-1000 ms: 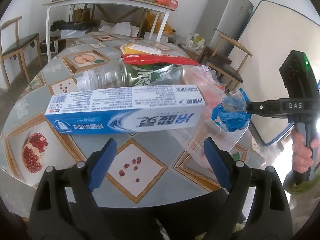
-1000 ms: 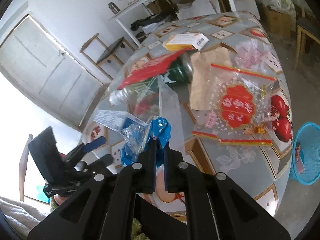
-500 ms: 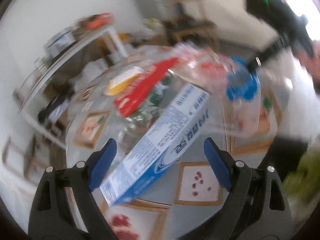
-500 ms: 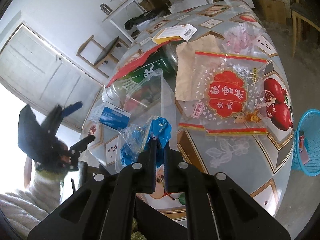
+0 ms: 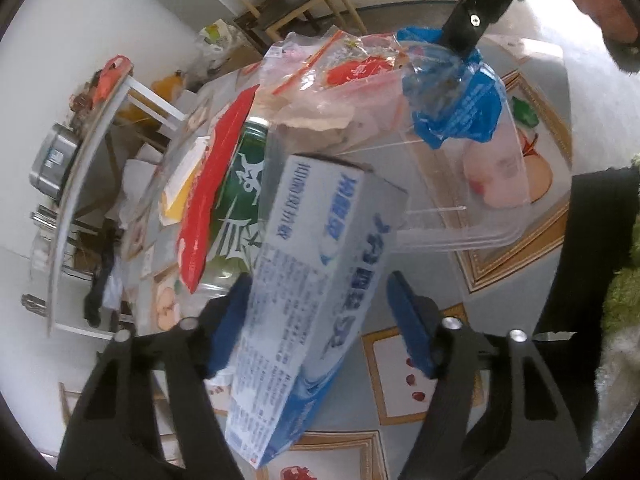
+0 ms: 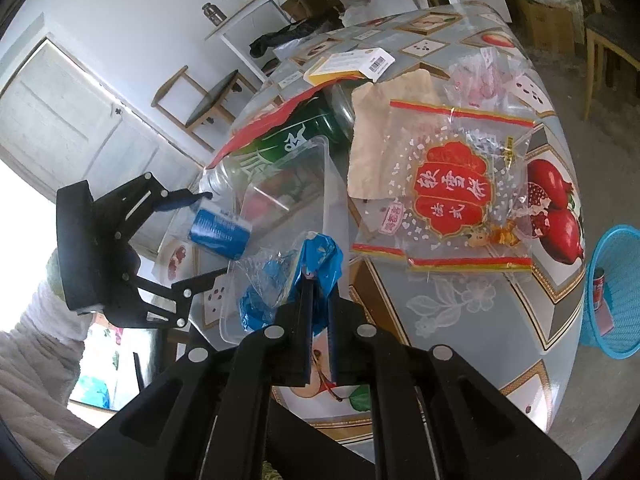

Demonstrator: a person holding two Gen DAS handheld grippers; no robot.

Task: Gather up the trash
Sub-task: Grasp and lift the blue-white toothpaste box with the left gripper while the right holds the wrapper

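Observation:
A blue-and-white toothpaste box (image 5: 312, 280) lies end-on between the fingers of my left gripper (image 5: 318, 294). The jaws are closing. The left pad is at the box's side, and a gap shows at the right pad. The right wrist view shows the same left gripper (image 6: 208, 236) around the box's end (image 6: 218, 234). My right gripper (image 6: 319, 282) is shut on a crumpled blue wrapper (image 6: 280, 288), held over a clear plastic tub (image 6: 288, 200) on the table (image 6: 460, 320). The left wrist view shows that wrapper (image 5: 460, 108) at the upper right.
A green-labelled bottle (image 6: 296, 136) lies under a red wrapper (image 5: 212, 184). Brown paper (image 6: 380, 128), a clear bag with a red emblem (image 6: 452, 188) and a yellow-and-white card (image 6: 352, 62) lie further back. A blue basket (image 6: 616, 292) stands on the floor at the right.
My left gripper has rolled and moved in, so the toothpaste box now lies lengthwise between its fingers, which have narrowed. The right gripper keeps hold of the blue wrapper and stays put.

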